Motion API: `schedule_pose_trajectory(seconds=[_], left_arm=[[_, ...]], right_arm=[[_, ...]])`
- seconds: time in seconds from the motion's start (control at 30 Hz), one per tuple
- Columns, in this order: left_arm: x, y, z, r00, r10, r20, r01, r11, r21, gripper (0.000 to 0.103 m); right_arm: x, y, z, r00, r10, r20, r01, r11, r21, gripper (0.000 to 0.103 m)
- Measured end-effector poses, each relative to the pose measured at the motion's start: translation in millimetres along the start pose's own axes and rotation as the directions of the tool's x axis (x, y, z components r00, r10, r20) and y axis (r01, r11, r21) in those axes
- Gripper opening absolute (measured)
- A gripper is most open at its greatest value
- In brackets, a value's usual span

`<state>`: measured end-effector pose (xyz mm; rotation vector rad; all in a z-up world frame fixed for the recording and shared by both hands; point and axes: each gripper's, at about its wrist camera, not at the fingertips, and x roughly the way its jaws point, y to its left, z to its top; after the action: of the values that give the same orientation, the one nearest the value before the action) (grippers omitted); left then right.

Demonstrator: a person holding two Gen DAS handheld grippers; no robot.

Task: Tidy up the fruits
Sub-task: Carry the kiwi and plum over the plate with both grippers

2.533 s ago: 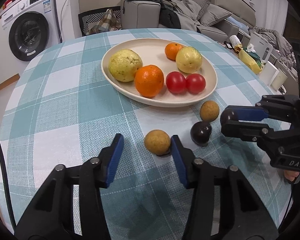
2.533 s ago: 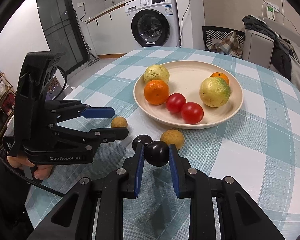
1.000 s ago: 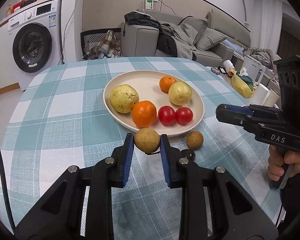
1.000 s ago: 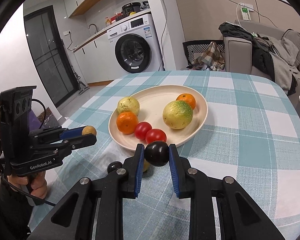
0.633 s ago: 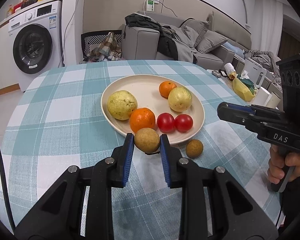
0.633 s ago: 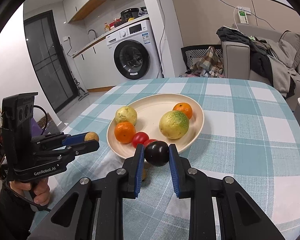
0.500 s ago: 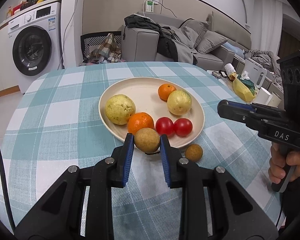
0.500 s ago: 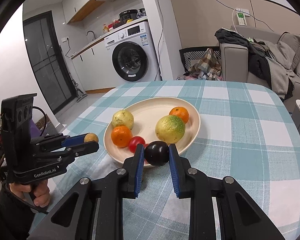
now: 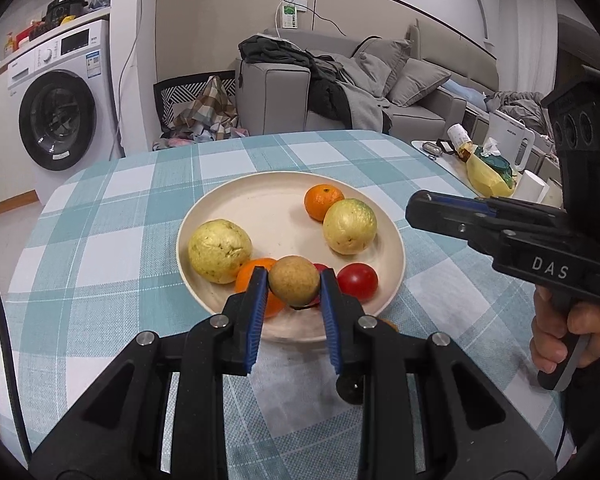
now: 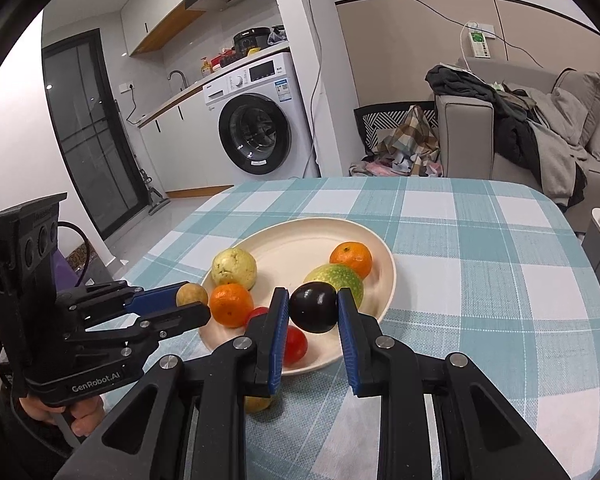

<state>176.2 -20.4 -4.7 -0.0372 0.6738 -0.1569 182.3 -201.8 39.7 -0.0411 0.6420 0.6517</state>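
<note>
The left gripper (image 9: 294,288) clamps a round tan-brown fruit (image 9: 294,281) between its blue pads, held over the near rim of the cream oval plate (image 9: 276,216). The right gripper (image 10: 313,312) pinches a glossy dark purple fruit (image 10: 313,307) above the same plate's near side. On the plate lie two yellow-green guavas (image 9: 219,250), two oranges (image 9: 323,201) and red tomatoes (image 9: 358,277). Another small brown fruit (image 10: 257,403) sits on the teal checked tablecloth (image 10: 480,280).

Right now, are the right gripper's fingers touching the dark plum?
Touching. The right wrist view shows the dark plum pinched between both blue fingers of the right gripper, with no gap on either side, above the plate.
</note>
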Motion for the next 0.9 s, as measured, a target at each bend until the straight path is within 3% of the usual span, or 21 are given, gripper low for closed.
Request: schedule_pose_trajectory(seconds=[0.9], left_arm=[[30.9,-0.8,7.2,1.0,0.026,-0.012,-0.026,1.0,0.012,0.023]], right_arm=[[27.1,-15.6,-3.6,0.998,-0.005,-0.07,0.007,1.0,0.027,0.025]])
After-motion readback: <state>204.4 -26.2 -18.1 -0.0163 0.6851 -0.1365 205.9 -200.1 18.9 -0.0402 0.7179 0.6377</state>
